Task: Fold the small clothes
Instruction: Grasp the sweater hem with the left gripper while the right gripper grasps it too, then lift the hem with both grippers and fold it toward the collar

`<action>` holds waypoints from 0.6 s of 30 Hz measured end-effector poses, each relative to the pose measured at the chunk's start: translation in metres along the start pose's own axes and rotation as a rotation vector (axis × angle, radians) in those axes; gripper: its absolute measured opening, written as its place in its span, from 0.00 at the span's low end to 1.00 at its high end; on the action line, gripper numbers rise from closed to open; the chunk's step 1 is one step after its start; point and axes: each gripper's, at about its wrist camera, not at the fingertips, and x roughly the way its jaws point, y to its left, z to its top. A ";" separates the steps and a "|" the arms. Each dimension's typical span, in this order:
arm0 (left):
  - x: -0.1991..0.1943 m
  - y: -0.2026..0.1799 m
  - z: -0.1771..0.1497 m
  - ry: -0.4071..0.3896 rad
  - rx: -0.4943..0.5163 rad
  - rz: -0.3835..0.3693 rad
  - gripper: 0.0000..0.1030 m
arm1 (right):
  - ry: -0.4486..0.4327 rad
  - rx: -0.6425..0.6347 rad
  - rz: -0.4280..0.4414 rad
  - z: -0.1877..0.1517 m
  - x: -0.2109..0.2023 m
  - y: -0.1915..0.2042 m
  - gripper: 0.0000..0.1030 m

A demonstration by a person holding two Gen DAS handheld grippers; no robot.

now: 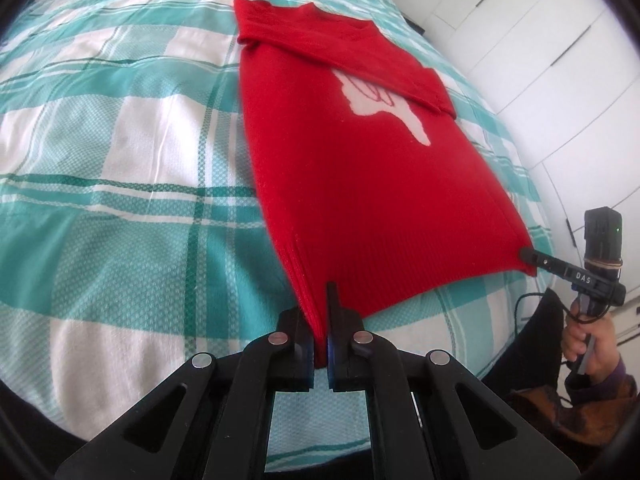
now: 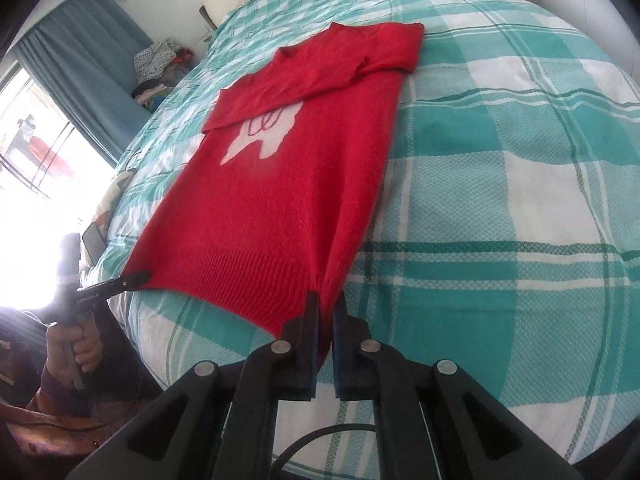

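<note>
Left gripper (image 1: 321, 320): jaws clamped on the near left hem corner of the red sweater (image 1: 360, 168), the knit bunched between the pads. Right gripper (image 2: 326, 320): jaws likewise clamped on the opposite hem corner, with red fabric pinched between the fingers. Each tool appears in the other's view at the far end of the hem (the right one at (image 1: 532, 258), the left one at (image 2: 138, 278)), each held by a hand (image 1: 588, 344) on a pistol-style handle.

The ribbed hem (image 2: 248, 276) is drawn taut between the two grips and lifted slightly off the bedding. The rest of the sweater lies flat, front up, lengthwise on the bed, neckline away from the grippers. Both sleeves are folded across the chest, the upper one (image 1: 360, 52) partly covering a white motif (image 1: 380, 108).

Support surface: a bedspread (image 1: 120, 140) in teal and white checks. Periphery: white cabinet doors (image 1: 540, 40) on one side; blue curtain (image 2: 80, 48) and a bright window on the other.
</note>
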 end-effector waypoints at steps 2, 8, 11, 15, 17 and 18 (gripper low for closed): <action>-0.004 0.001 -0.008 0.009 -0.004 -0.002 0.01 | 0.014 0.004 0.003 -0.012 -0.002 0.001 0.05; -0.023 -0.003 -0.045 0.065 -0.035 -0.027 0.01 | 0.072 0.076 0.042 -0.062 -0.021 0.003 0.05; -0.041 -0.008 -0.016 -0.007 -0.051 -0.069 0.01 | 0.003 0.122 0.085 -0.055 -0.037 0.003 0.05; -0.052 -0.022 0.064 -0.140 -0.006 -0.093 0.02 | -0.163 0.061 0.104 0.013 -0.051 0.020 0.05; -0.042 -0.022 0.111 -0.182 -0.003 -0.069 0.02 | -0.232 0.032 0.092 0.059 -0.050 0.022 0.05; -0.033 -0.020 0.134 -0.190 -0.010 -0.049 0.02 | -0.260 0.037 0.087 0.082 -0.046 0.021 0.05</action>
